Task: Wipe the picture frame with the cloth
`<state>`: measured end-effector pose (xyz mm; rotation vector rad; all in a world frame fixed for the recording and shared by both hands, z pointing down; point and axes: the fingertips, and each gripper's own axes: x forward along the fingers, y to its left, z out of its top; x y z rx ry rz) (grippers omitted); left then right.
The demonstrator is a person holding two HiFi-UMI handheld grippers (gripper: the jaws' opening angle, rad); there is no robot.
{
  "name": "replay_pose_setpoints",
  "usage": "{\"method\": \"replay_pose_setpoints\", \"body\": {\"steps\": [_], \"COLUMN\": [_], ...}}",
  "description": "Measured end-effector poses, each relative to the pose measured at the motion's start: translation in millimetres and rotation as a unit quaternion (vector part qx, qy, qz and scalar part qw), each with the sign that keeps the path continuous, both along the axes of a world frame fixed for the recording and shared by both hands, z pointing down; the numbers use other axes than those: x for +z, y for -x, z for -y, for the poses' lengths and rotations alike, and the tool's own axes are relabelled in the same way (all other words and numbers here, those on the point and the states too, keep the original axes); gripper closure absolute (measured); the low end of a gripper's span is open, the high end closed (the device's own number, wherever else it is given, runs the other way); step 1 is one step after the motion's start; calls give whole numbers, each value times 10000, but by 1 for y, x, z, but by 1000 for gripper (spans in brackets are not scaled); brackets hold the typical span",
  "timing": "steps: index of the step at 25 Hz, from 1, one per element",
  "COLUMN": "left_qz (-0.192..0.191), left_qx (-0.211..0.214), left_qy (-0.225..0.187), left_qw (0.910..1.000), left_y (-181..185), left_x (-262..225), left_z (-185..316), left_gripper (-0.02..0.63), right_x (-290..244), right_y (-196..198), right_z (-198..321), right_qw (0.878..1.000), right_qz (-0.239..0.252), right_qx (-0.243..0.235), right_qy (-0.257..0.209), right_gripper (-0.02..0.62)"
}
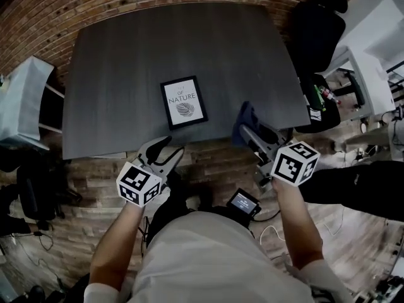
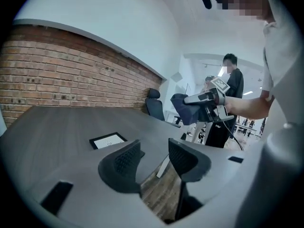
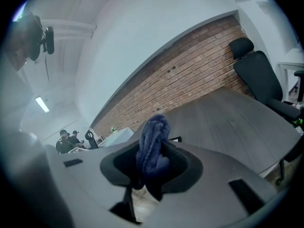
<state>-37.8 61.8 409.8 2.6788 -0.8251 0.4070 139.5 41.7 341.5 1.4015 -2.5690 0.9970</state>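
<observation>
Two grippers, lower frame: left gripper (image 2: 154, 156) gapes empty, right gripper (image 3: 154, 162) clenches one cloth (image 3: 153, 132); one picture frame (image 1: 184, 101) centre.

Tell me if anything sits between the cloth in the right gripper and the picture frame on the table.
Nothing visible does. The right gripper holds the blue cloth at the near edge of the table; only bare tabletop separates it from the flat-lying picture frame. The open left gripper sits off to the other side.
</observation>
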Motion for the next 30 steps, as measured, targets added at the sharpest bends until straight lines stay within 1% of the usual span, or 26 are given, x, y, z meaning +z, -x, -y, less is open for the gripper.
{"method": "replay_pose_setpoints", "body": {"steps": [3,5,9,15,22,27,30], "left_qz": [178,243,323,536,844,1163,1398], "left_qx": [177,297,569,904,924,698,580], "left_qy": [176,309,497,491,621,752,763], "left_qw": [9995,9988,9966,9933,9902,9879,9855], "left_y": [13,20,22,20,20,14,8], "left_x": [22,34,54,70,97,117,125], "left_z": [21,34,50,68,70,80,84], "left_gripper": [404,384,362,338,330,325,325], "right_x": [17,24,38,53,94,128,146], "right_y": [13,21,31,42,43,36,33], "right_z": [25,43,68,103,140,178,202], "right_qw": [9997,9991,9977,9952,9912,9881,9864], "right_qz": [-24,-1,-149,-494,-732,-788,-779], "right_qx": [142,241,397,517,448,364,287], "right_qy": [208,338,536,672,1006,1269,1421], "right_gripper": [474,474,474,474,474,474,474]}}
